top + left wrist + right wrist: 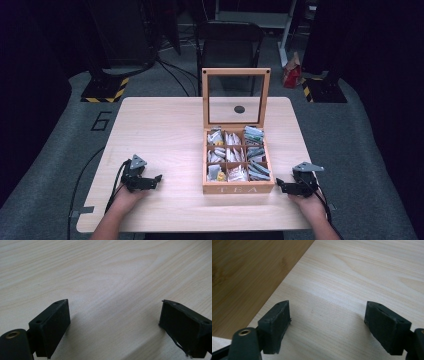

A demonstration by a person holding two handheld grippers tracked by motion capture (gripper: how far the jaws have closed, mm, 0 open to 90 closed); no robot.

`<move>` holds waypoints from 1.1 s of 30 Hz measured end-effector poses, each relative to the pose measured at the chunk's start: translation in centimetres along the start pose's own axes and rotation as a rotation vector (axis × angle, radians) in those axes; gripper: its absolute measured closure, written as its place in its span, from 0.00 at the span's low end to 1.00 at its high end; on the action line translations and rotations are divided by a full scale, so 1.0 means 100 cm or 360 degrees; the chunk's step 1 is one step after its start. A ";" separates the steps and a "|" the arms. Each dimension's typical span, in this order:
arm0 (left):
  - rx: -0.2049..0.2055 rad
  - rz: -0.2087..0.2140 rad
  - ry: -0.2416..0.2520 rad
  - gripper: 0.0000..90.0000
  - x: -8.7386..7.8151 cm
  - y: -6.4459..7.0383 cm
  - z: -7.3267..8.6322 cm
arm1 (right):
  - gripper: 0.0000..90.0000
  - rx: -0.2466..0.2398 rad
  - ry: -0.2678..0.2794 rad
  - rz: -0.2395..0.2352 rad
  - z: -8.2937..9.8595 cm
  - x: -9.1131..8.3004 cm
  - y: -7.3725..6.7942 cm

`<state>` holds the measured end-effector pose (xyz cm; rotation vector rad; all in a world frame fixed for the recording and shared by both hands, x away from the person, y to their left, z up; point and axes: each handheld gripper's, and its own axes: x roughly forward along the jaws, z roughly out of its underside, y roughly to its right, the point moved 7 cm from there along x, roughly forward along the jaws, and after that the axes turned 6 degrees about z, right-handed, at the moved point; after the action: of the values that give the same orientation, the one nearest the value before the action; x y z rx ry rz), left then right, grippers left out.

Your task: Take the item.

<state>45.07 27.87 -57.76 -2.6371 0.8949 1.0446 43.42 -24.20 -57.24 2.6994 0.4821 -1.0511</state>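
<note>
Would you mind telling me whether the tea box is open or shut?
Open. The tea box has its glass-paned lid standing upright at the back, and the tea bags in its compartments are exposed.

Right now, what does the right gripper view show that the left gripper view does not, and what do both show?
The right gripper view shows the brown side wall of the tea box close beside the right gripper. The left gripper view shows the left gripper over bare table, with a different wood grain. In both, two black jaws stand wide apart, holding nothing, above the pale wooden tabletop.
</note>
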 end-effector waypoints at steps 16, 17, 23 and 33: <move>0.0001 0.0000 -0.0001 0.10 0.000 0.000 0.000 | 0.36 -0.0037 -0.0023 -0.0044 -0.008 -0.014 -0.003; 0.0000 -0.0001 -0.0001 0.10 0.000 0.000 0.000 | 0.36 -0.0029 -0.0012 -0.0040 -0.010 -0.017 -0.004; 0.0000 -0.0001 0.0000 0.10 0.000 0.000 0.000 | 0.39 -0.0015 0.0043 -0.0068 -0.021 -0.034 -0.003; 0.0000 0.0000 -0.0003 0.10 0.000 0.000 0.000 | 0.41 0.0019 0.0037 -0.0096 -0.029 -0.041 0.002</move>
<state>45.05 27.87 -57.75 -2.6359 0.8948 1.0468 42.39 -24.44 -52.31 2.7263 0.5660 -1.0424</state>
